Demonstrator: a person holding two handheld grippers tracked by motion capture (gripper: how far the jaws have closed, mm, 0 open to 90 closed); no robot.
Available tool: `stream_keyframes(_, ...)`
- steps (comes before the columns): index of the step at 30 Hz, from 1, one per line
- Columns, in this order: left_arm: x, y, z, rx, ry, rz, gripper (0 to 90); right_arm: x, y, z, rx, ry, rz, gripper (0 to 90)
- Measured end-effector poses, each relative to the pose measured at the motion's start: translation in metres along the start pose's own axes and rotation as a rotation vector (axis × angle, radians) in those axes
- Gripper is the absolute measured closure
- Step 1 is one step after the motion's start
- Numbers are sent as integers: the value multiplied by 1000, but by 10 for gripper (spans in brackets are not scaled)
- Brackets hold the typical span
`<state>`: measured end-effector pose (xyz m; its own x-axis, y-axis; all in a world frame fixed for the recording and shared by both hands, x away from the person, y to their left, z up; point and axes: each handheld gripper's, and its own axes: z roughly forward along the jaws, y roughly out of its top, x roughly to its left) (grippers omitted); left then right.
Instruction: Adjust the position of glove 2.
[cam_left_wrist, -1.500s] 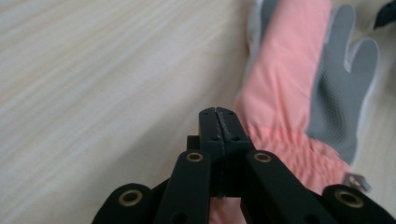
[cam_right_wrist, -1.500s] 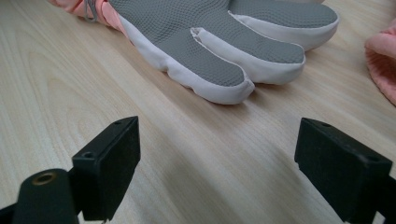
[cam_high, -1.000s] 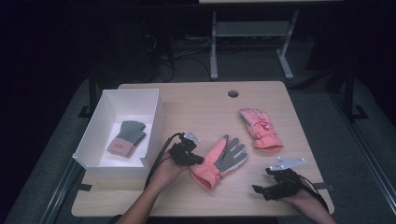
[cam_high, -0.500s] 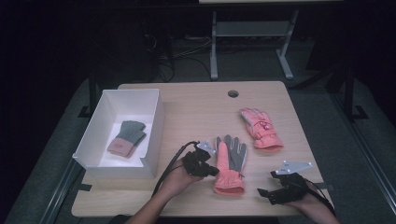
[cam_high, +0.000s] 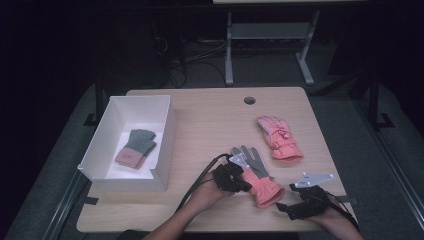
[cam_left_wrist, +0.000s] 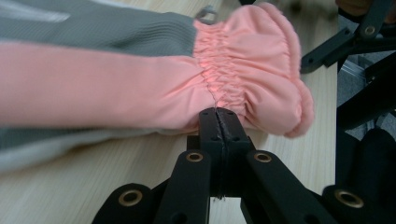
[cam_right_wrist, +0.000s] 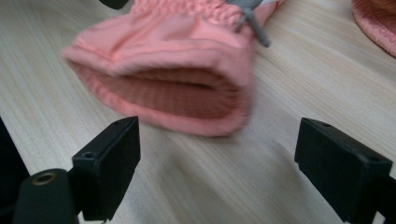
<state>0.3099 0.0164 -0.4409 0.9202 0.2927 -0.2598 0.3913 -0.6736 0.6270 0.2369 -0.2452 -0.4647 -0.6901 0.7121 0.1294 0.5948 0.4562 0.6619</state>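
We are mid-way through handling the pink-and-grey glove (cam_high: 257, 175), which lies flat on the tabletop (cam_high: 210, 115) near its front edge, grey fingers pointing away from us and the ruched pink cuff toward us. Nearest to us, just right of that cuff, our right gripper (cam_right_wrist: 219, 172) waits low over the wood with its jaws spread wide and nothing between them; in the right gripper view the cuff's open mouth faces straight at them, just beyond the tips. On the glove's left side our left gripper (cam_left_wrist: 218, 122) has its jaws clenched tight together, pinching what looks like a small fold of pink fabric at the cuff's gathered seam, though how much cloth it really has we cannot tell. We judge the step in hand to be lining this glove up by its cuff so the second gripper can join in. The next move, as we see it, calls for the right jaws to slide forward around the cuff's rim and close while the left pinch holds. Beyond the glove and to its right lies a second pink glove (cam_high: 278, 138), apart from it. Farther left of the glove stands the white box (cam_high: 165, 145), with a smaller grey-and-pink glove (cam_high: 136, 147) inside
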Motion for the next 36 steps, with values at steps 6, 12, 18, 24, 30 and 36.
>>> stream_keyframes(6,-2,5,6,-3,-8,14,896,-1,-1,0,7,-3,-4,139)
stream_keyframes(12,0,-2,-9,-16,30,8,830,-3,0,-4,8,-25,13,137)
stream_keyframes(18,6,-16,-29,-28,78,-3,604,-7,3,-12,-4,-22,33,142)
stream_keyframes(24,9,-34,-45,-30,117,12,343,-8,5,-15,-5,-22,53,148)
stream_keyframes(30,8,-55,-56,-2,172,8,172,-15,7,-21,10,-27,92,201)
stream_keyframes(36,4,-74,-64,-9,199,-15,144,-27,19,-25,3,-40,110,256)
